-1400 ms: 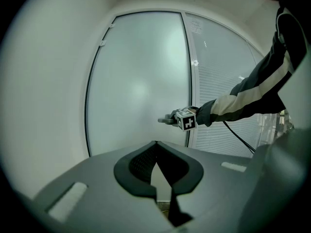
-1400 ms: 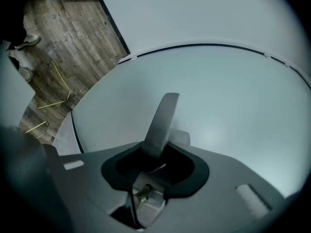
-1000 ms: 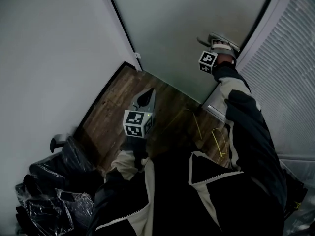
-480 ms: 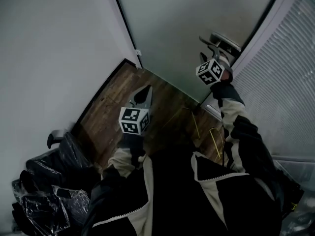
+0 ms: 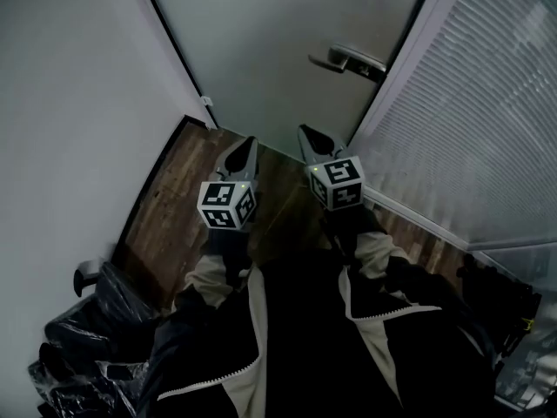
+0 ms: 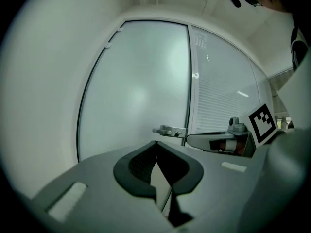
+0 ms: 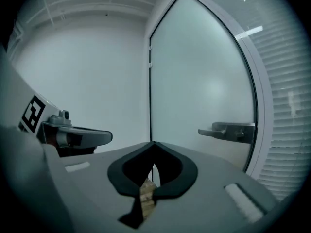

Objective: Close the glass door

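Facing the glass door (image 5: 287, 50): frosted, dark-edged, upright and straight ahead, handle side meeting the pale frame post (image 5: 392, 68). On the door's right side, a metal lever handle (image 5: 350, 59), level, well apart from both grippers. To the right of the post, a slatted blind panel (image 5: 470, 103). To the left of the door, a plain white wall (image 5: 70, 103). Underfoot, a strip of dark wood floor (image 5: 170, 207).

Left gripper (image 5: 248, 144) held out before the body, pointed at the door and free of it, marker cube (image 5: 226, 205) turned up toward the head view. Fingers (image 6: 133, 171) closed tip to tip along a thin seam, holding nothing. Beyond them in the left gripper view, the handle and the door's edge.

Right gripper (image 5: 306, 134) just beside the left, near it but apart, likewise aimed at the door without touching it. Fingers (image 7: 124, 171) closed together, nothing between them. In the right gripper view, the handle off to the right and the left gripper at the left edge.

Behind both, dark jacket sleeves (image 5: 374, 259) with pale trim. At lower left against the wall, a heap of black plastic bags (image 5: 96, 329).
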A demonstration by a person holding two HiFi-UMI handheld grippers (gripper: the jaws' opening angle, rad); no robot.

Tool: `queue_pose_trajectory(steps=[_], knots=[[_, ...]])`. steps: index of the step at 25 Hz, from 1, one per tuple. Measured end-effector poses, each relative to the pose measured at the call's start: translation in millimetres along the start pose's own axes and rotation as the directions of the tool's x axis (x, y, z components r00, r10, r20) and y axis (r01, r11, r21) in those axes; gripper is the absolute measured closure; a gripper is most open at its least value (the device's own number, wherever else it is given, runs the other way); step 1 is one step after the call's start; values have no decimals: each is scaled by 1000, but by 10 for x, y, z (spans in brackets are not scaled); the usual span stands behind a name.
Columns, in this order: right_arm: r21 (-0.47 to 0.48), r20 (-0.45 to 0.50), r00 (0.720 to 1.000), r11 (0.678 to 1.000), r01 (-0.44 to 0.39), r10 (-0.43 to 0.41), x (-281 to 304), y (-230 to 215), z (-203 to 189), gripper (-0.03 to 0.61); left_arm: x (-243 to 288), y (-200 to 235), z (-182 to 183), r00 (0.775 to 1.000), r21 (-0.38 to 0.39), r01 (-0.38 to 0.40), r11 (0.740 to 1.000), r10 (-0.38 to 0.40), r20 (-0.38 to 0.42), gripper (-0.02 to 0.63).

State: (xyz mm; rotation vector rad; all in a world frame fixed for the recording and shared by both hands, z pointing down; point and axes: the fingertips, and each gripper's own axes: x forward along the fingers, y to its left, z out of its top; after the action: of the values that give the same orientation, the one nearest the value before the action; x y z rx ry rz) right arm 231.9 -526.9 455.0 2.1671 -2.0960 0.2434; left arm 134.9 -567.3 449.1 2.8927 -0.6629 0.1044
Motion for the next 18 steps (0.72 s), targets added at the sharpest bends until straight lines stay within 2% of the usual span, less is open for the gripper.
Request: queue_pose_trajectory(steps=[3,10,18], knots=[[-10,-25,999,1000,22,-22,-32,-41,-58,578,77,-63,-14,1000,3,24,1000,-24,-7,612],[-43,-15,998,997,56,-57,-121,-60,39,578,123,-111,43,1000,0,31,1000,-31,2,614],[-64,-21,997,995,76,-78,-134,-43,9,578,67,-41,58,1000,3,-11,1000,11,10,614]])
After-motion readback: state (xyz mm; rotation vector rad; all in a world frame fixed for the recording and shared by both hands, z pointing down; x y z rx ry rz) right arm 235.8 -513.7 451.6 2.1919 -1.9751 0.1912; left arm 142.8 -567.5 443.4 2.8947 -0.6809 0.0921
